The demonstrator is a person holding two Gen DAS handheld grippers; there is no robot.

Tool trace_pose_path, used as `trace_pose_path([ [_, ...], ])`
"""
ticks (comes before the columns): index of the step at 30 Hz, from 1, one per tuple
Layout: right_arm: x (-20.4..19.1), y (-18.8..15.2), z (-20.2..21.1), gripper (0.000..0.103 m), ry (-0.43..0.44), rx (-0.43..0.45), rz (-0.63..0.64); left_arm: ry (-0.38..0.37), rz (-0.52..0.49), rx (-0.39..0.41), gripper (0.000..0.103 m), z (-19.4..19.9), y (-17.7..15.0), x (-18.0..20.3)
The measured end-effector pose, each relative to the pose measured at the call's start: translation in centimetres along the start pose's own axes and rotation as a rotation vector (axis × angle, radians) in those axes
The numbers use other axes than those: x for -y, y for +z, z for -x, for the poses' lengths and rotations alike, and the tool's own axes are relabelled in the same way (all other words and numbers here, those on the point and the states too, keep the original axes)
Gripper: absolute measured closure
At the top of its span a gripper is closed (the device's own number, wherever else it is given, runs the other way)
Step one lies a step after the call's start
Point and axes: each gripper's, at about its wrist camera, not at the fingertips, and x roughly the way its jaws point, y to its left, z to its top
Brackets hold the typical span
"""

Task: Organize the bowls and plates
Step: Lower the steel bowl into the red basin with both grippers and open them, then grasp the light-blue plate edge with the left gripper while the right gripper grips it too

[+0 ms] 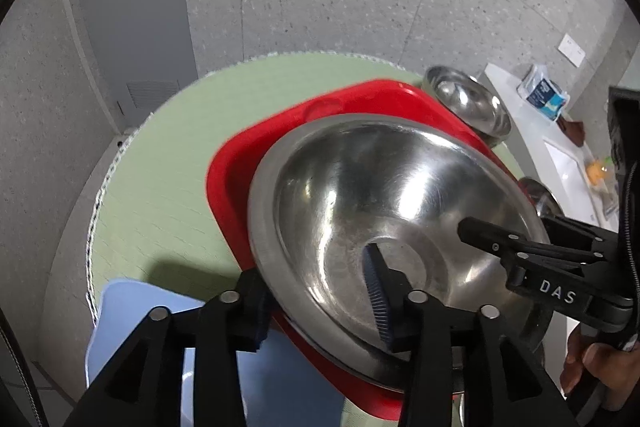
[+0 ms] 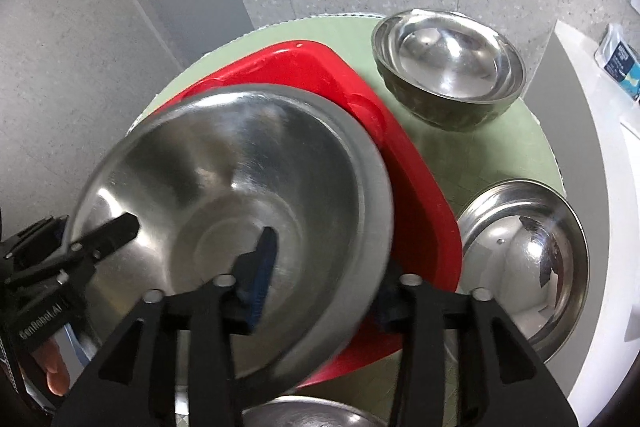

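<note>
A large steel bowl (image 1: pixel 400 211) is held tilted over a red square plate (image 1: pixel 304 115) on the round green table (image 1: pixel 168 163). My left gripper (image 1: pixel 320 303) is shut on the bowl's near rim, one finger inside and one outside. My right gripper (image 2: pixel 320 279) is shut on the same bowl (image 2: pixel 240 187) at its rim, one finger inside. Each gripper shows in the other's view, clamped on the opposite rim: the right gripper (image 1: pixel 520 247) and the left gripper (image 2: pixel 80 247). The red plate (image 2: pixel 360 107) lies under the bowl.
A steel bowl (image 2: pixel 448 67) stands at the table's far right, another steel bowl (image 2: pixel 528 247) at the near right, and a third bowl's rim (image 2: pixel 304 411) at the bottom edge. A blue plate (image 1: pixel 136 307) lies near left. A white counter (image 1: pixel 552 147) stands to the right.
</note>
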Motion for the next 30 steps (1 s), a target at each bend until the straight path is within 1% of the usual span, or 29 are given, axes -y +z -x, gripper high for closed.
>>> trace_pose_path([
  [1,-0.2,-0.1,0.2,0.041,0.000,0.003,0.000,-0.004,0.000,0.001,0.055,0.2,-0.2,0.2],
  [2,-0.4,-0.2,0.4,0.030,0.003,0.008,-0.002,-0.008,-0.007,0.006,0.049,0.5,-0.4,0.3],
  [7,-0.4,-0.6,1.5,0.028,0.006,0.031,-0.012,0.002,-0.022,0.010,0.038,1.5,-1.3,1.3],
  [8,-0.3,-0.6,1.8,0.028,0.012,0.035,-0.019,0.001,-0.018,0.013,0.034,1.9,-1.5,1.4],
  [10,-0.2,-1.0,2.8,0.028,0.019,0.057,-0.030,-0.012,-0.006,0.034,0.031,3.3,-1.9,1.4],
  [12,-0.3,-1.0,3.8,0.028,0.018,0.081,-0.031,-0.009,-0.004,0.068,0.017,4.5,-2.1,1.0],
  [13,-0.4,-1.2,4.5,0.028,0.020,0.096,-0.032,0.010,-0.007,0.089,0.015,5.4,-2.4,0.8],
  [16,-1.3,-1.5,6.3,0.028,0.020,0.133,-0.028,0.055,0.002,0.137,0.015,7.8,-3.6,-0.4],
  [19,-3.2,-2.9,8.1,0.027,0.041,0.171,-0.019,0.109,0.059,0.193,0.010,10.5,-5.8,-2.9],
  [21,-4.5,-4.1,8.6,0.027,0.061,0.185,-0.015,0.142,0.094,0.215,0.008,11.5,-7.3,-4.4],
  [23,-6.3,-5.7,9.0,0.027,0.088,0.207,-0.020,0.183,0.147,0.220,0.008,12.4,-9.3,-6.5],
  [26,-8.9,-7.8,8.5,0.027,0.121,0.221,-0.019,0.220,0.216,0.203,0.008,12.8,-12.2,-9.0],
  [30,-11.6,-10.0,6.3,0.027,0.137,0.170,0.000,0.257,0.289,0.175,0.008,13.0,-15.5,-11.5],
])
